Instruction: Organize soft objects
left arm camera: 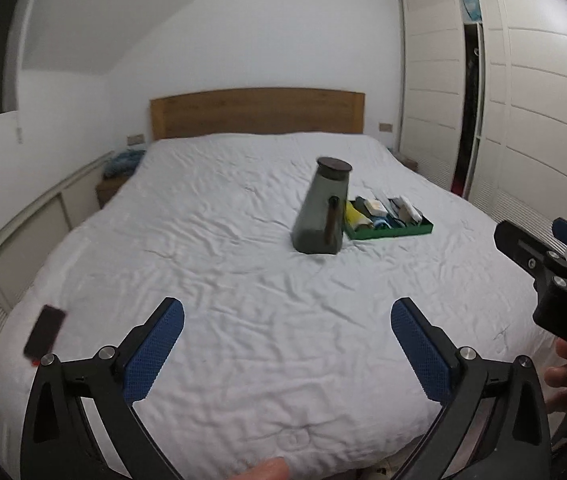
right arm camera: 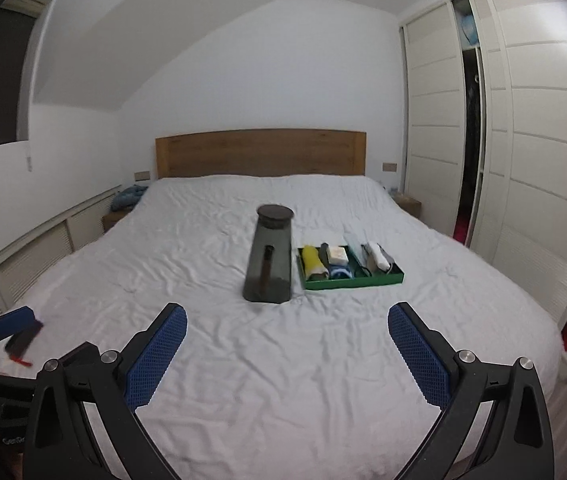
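Observation:
A green tray (left arm camera: 391, 234) (right arm camera: 353, 282) lies on the white bed (left arm camera: 243, 300) (right arm camera: 283, 360), right of the middle. It holds several rolled or folded soft items, among them a yellow roll (left arm camera: 353, 214) (right arm camera: 310, 258) and a white pad (right arm camera: 337, 254). A tall grey container (left arm camera: 323, 208) (right arm camera: 269, 256) with a dark lid stands just left of the tray. My left gripper (left arm camera: 287, 308) hangs open over the bed's near end, nothing between its blue pads. My right gripper (right arm camera: 287, 312) is open too, and empty. Both are well short of the tray.
A dark flat phone-like object (left arm camera: 45, 330) (right arm camera: 23, 340) lies near the bed's left front corner. A white wardrobe (left arm camera: 523, 120) (right arm camera: 523, 140) with a door ajar lines the right side. Blue cloth (left arm camera: 123, 160) (right arm camera: 127, 196) rests on the left nightstand. A wooden headboard (right arm camera: 259, 152) stands behind.

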`<state>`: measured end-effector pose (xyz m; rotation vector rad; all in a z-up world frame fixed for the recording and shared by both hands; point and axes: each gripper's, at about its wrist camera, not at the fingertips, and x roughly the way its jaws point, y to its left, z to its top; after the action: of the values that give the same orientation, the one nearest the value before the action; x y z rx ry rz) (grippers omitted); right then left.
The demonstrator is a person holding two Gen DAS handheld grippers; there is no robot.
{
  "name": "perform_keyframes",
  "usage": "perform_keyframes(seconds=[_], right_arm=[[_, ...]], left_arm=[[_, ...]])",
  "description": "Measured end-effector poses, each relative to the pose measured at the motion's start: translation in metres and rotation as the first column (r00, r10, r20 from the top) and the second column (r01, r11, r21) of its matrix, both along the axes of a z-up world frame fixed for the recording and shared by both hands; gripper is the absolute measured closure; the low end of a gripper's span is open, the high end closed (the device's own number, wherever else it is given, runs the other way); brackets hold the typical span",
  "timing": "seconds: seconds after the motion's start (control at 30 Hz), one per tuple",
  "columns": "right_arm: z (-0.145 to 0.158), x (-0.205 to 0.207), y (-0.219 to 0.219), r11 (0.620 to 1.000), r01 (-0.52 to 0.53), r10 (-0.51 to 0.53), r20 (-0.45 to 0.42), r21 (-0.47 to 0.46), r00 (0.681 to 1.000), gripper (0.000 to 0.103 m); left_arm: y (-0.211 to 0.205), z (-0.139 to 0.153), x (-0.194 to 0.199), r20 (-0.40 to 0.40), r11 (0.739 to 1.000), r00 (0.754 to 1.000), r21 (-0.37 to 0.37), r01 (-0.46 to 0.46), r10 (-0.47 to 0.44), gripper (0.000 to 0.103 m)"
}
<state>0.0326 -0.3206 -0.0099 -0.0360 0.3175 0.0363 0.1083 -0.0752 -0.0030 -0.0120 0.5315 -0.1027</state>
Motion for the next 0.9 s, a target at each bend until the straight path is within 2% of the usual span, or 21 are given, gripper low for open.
perform_keyframes(seconds=[0.07,0.2,0.47,0.7,0.9], right_arm=[[0.002,-0.028,0.007,0.999,-0.007,0.008,0.003,-0.038,1.0,0.0],[0.006,-0.073,0.01,0.999,-0.024,0.024,0.004,-0.047,1.0,0.0],[0.008,-0.123,0.002,0.998,0.037,-0.036,0.008,-0.053,0.999,0.0],[0.014,-0.116,0.004,0.995,0.086,-0.089,-0.079,-0.045,0.993,0.0],[0.029,-0.075,0.016,0.994,0.095,-0.103,-0.14,-0.06,0.985,0.0]], left_arm=[[0.005,0.004,-0.017,0.005,1.0,1.0,-0.005,-0.01,0.01,0.001],[0.002,0.012,-0.047,0.032,1.0,0.999,0.025,-0.01,0.009,0.001],[-0.017,0.01,-0.076,0.008,0.998,0.999,0.048,0.045,-0.046,0.001],[-0.022,0.004,-0.077,-0.042,0.996,0.997,0.065,0.063,-0.06,0.001],[-0.016,-0.002,-0.065,-0.082,0.997,0.996,0.055,0.048,-0.043,0.001]])
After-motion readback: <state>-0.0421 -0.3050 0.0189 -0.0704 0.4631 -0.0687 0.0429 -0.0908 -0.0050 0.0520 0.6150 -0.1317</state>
